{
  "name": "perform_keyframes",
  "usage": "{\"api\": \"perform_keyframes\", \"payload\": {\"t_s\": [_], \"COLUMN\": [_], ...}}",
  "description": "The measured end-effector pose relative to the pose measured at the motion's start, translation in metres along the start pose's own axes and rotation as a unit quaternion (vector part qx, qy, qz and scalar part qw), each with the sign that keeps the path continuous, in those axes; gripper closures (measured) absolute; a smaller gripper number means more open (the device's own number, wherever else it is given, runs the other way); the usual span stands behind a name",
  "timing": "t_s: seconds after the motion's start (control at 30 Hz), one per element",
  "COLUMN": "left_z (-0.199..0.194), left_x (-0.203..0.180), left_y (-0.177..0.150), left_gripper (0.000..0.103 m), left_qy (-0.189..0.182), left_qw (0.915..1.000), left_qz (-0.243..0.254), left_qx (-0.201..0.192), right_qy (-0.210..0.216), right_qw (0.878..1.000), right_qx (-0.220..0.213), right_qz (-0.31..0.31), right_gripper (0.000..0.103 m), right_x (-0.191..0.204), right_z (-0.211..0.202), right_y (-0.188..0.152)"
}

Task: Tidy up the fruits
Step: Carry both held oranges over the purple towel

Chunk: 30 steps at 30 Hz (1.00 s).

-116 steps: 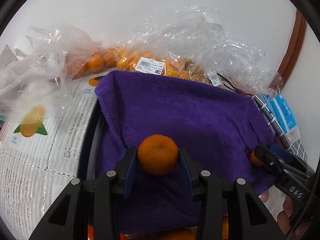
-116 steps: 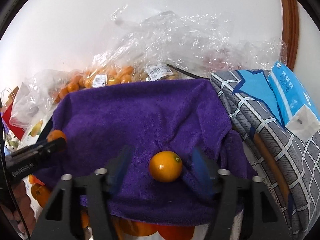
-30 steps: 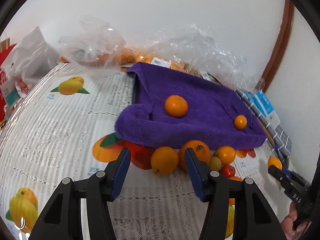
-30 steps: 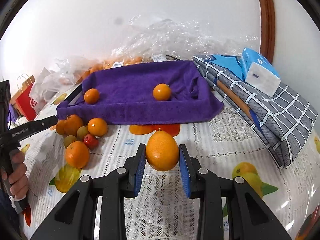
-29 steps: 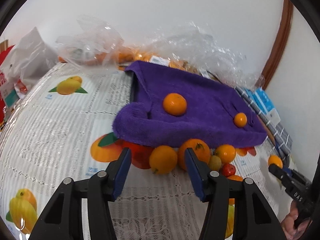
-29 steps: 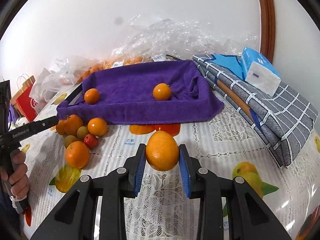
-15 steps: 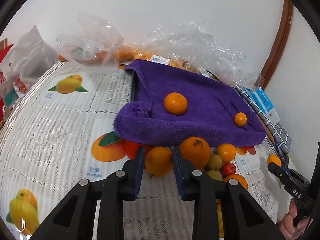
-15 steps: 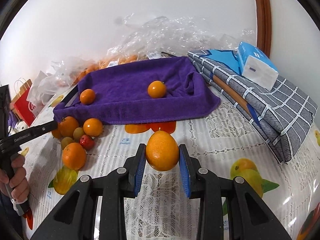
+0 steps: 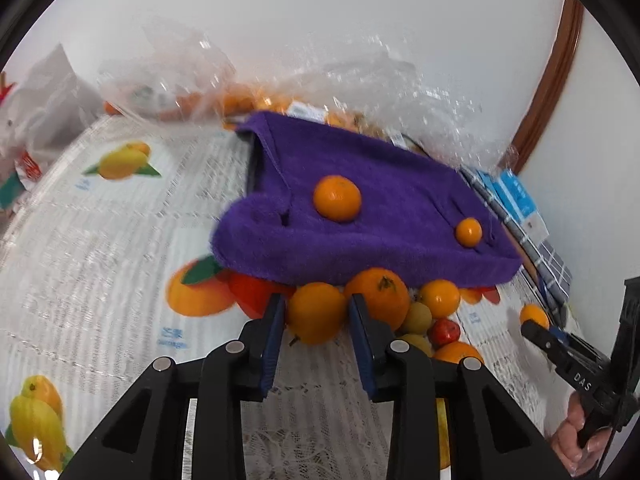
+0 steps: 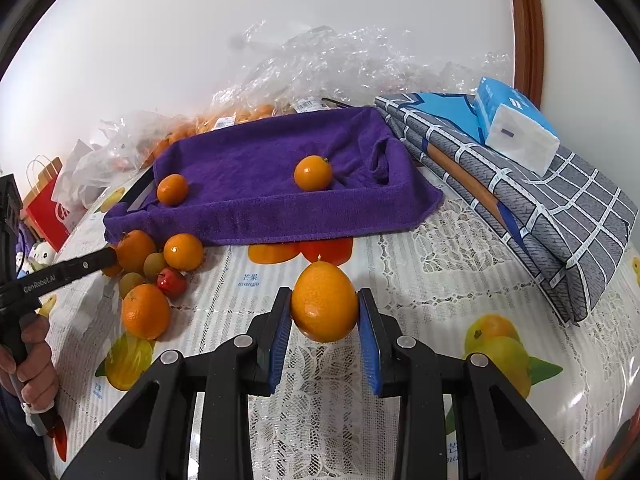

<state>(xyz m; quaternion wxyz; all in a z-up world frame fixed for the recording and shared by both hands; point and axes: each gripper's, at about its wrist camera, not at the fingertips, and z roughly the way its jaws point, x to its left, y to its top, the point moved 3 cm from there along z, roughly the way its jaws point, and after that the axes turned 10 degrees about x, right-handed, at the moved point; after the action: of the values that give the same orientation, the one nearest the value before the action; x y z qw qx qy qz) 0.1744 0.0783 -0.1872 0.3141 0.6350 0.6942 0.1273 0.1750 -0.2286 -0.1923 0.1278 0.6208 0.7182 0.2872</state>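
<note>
Currently, left wrist view: my left tool [image 9: 316, 318] has its jaws easing open, an orange [image 9: 317, 312] between the blue pads [image 9: 275, 330], which touch its sides. The orange sits at the near edge of the fruit pile on the table [image 9: 92, 264]. Just right of my tool lies a larger stemmed orange [image 9: 378, 298], touching the held one; further right are a small orange [image 9: 439, 298], a greenish fruit [image 9: 417, 313] and a red fruit [image 9: 443, 330]. Straight ahead is the purple towel [image 9: 400, 208], carrying a mandarin [image 9: 337, 198] and a smaller orange [image 9: 469, 232]. At far right, my right tool [image 9: 534, 326] holds its fruit.

Right wrist view: my right tool [image 10: 325, 312] is closed narrowly on a pointed orange [image 10: 324, 300], lifted clear of the table [image 10: 432, 276]. Ahead, the purple towel [image 10: 256, 184] bears two oranges. Left of my tool is the fruit pile [image 10: 160, 264], with my left tool [image 10: 110, 258] reaching into it. Right of my tool lie a folded checked cloth [image 10: 540, 208] and tissue pack [image 10: 516, 128].
</note>
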Motion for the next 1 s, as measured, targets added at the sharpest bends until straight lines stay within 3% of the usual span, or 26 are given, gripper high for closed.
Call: {"api": "perform_keyframes", "payload": {"t_s": [0.1, 0.3, 0.7, 1.0], "left_z": [0.002, 0.017, -0.017, -0.026], "left_x": [0.002, 0.006, 0.007, -0.002], "left_y": [-0.001, 0.000, 0.002, 0.009], "left_gripper": [0.072, 0.070, 0.072, 0.072], "left_qy": [0.040, 0.014, 0.012, 0.022], "left_qw": [0.9992, 0.9989, 0.9985, 0.9972], "left_qz": [0.000, -0.009, -0.017, -0.007], "left_qx": [0.004, 0.043, -0.052, -0.071], "right_qy": [0.002, -0.003, 0.003, 0.018], "right_qw": [1.000, 1.000, 0.999, 0.997], "right_qx": [-0.006, 0.000, -0.043, -0.074], "right_qz": [0.003, 0.003, 0.005, -0.017], "right_gripper": [0.071, 0.071, 0.071, 0.071], "right_x": [-0.001, 0.000, -0.002, 0.010], "right_z": [-0.002, -0.001, -0.017, -0.043], "right_y": [0.000, 0.000, -0.001, 0.009]}}
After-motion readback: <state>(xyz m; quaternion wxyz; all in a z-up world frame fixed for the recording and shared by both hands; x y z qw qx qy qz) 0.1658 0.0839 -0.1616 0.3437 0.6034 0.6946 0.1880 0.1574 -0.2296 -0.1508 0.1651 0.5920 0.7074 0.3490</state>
